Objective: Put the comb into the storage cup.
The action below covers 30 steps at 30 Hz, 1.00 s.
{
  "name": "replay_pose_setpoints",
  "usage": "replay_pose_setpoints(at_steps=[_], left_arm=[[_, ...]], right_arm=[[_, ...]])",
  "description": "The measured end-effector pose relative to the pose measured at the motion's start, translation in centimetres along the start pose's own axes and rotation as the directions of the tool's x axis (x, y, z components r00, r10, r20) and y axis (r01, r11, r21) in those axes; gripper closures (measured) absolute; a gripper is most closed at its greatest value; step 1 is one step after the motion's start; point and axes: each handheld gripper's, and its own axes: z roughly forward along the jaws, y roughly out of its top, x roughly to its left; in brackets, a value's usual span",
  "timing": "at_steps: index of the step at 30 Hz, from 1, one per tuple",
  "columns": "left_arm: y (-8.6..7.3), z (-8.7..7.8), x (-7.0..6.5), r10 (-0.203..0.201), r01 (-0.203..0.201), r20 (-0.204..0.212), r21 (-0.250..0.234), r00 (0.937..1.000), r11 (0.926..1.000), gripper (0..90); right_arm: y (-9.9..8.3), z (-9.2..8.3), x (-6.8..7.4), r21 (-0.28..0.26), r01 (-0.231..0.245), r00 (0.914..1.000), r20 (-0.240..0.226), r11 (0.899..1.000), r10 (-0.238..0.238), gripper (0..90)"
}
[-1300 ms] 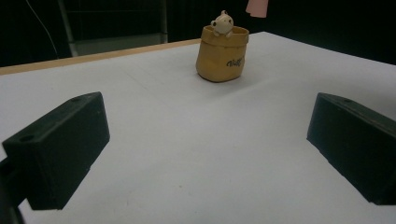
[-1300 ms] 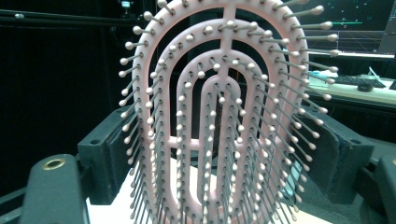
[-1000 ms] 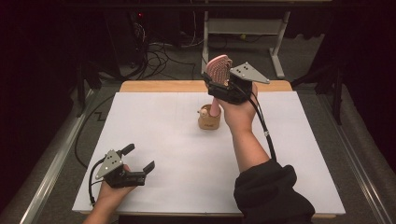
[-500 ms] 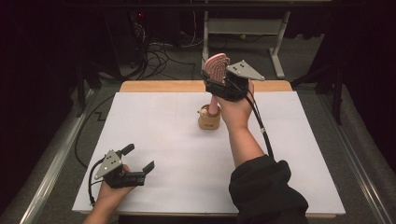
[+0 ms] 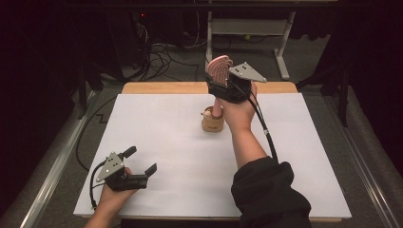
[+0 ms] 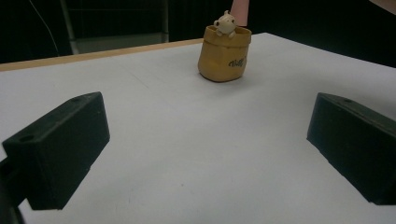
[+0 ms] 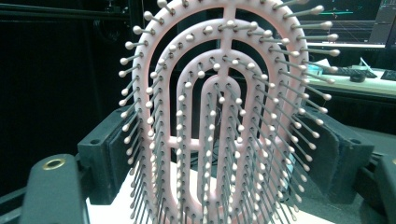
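Note:
A pink hairbrush [image 5: 220, 69] stands upright, and its handle [image 5: 217, 107] runs down into a small tan bag-shaped holder [image 5: 212, 121] at the middle back of the white table top [image 5: 157, 123]. My right gripper [image 5: 219, 84] is raised above the holder and shut on the brush head. In the right gripper view the bristled brush head [image 7: 224, 116] sits between the two black jaws. My left gripper [image 5: 140, 160] rests open near the front left, with nothing between its jaws [image 6: 205, 144]. Ahead of it stand the holder [image 6: 223, 58], a tiny bear figure [image 6: 225, 24] on its rim, and the brush handle [image 6: 239, 11].
A wooden strip [image 5: 161, 88] edges the table's far side. Cables [image 5: 166, 52] lie on the floor beyond it, beside a white metal frame [image 5: 285, 42]. A metal rail [image 5: 57, 166] runs along the left side of the table. The surroundings are dark.

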Motion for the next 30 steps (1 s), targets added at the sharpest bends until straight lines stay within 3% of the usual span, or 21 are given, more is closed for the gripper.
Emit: replay_pose_setpoints(at_steps=[30], left_arm=[[0.0, -0.1, 0.1, -0.001, 0.001, 0.0, -0.002, 1.0, 1.0, 0.0]], right_arm=[[-1.9, 1.0, 0.1, 0.053, 0.004, 0.9999, 0.016, 0.999, -0.005, 20.2]])
